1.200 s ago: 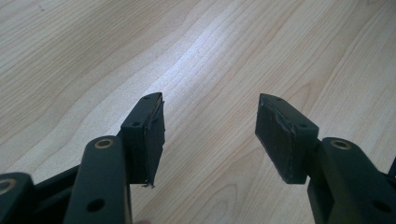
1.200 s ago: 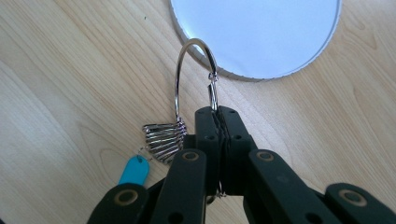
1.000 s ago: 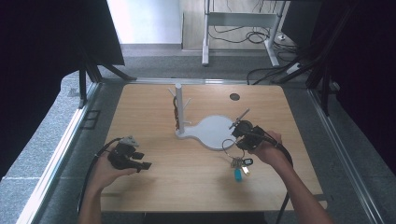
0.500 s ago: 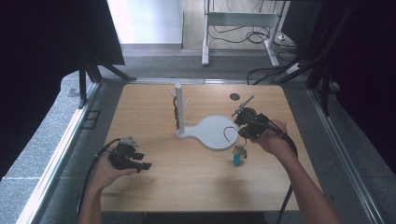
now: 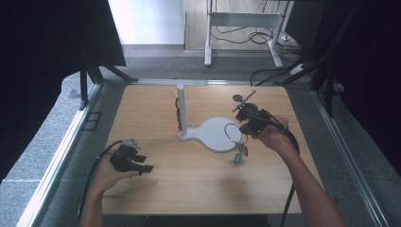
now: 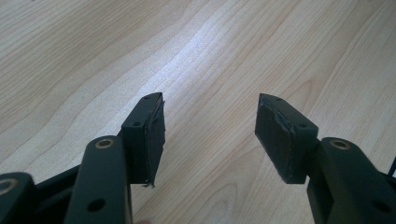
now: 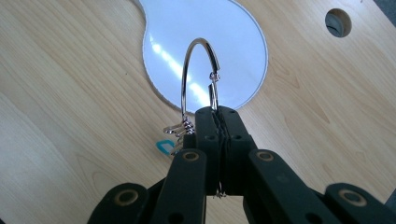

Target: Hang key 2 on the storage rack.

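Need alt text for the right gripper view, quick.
The right gripper, jaws shut, pinches a large metal key ring above a white oval stand base. Keys and a teal tag hang beneath, over a light wooden table.

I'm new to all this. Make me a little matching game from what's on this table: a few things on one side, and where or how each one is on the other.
Things:
1. left tool
2. right tool
3. key ring
4. white stand

States:
A. upright on its flat white base, near the table's middle
B. open, over bare wood
C. shut on a metal loop
D. lifted, keys and a blue tag hanging below it

Pairs: 1-B, 2-C, 3-D, 4-A
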`<state>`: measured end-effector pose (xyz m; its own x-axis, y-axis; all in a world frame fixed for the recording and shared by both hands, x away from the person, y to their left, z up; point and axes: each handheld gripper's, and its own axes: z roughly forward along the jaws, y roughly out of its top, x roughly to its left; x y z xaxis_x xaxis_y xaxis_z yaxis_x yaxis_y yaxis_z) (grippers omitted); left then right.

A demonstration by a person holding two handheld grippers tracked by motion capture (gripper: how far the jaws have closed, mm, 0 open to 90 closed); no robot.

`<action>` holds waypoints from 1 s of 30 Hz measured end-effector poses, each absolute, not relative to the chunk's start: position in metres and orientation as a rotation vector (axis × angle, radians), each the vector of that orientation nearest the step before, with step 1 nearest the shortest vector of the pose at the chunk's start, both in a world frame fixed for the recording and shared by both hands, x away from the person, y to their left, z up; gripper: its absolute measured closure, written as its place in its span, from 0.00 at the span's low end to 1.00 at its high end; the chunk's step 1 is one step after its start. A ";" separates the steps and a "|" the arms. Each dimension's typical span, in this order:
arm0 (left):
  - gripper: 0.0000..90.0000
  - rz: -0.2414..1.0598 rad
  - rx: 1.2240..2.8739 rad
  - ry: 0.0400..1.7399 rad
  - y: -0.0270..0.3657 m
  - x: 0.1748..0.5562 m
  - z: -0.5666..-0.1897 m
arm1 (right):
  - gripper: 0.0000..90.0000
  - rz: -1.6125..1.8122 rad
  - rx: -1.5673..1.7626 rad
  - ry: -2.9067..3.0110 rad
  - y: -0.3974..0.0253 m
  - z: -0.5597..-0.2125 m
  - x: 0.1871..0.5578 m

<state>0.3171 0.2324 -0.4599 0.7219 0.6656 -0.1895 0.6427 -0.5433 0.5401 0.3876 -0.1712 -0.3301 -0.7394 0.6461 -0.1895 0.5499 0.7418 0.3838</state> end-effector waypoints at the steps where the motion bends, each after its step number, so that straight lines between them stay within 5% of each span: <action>1: 0.48 0.050 2.331 0.989 0.233 0.317 -0.460 | 0.98 0.442 0.926 2.635 -0.170 -0.329 0.389; 30: 0.48 0.043 2.310 0.996 0.238 0.317 -0.459 | 0.98 0.515 0.927 2.558 -0.142 -0.292 0.435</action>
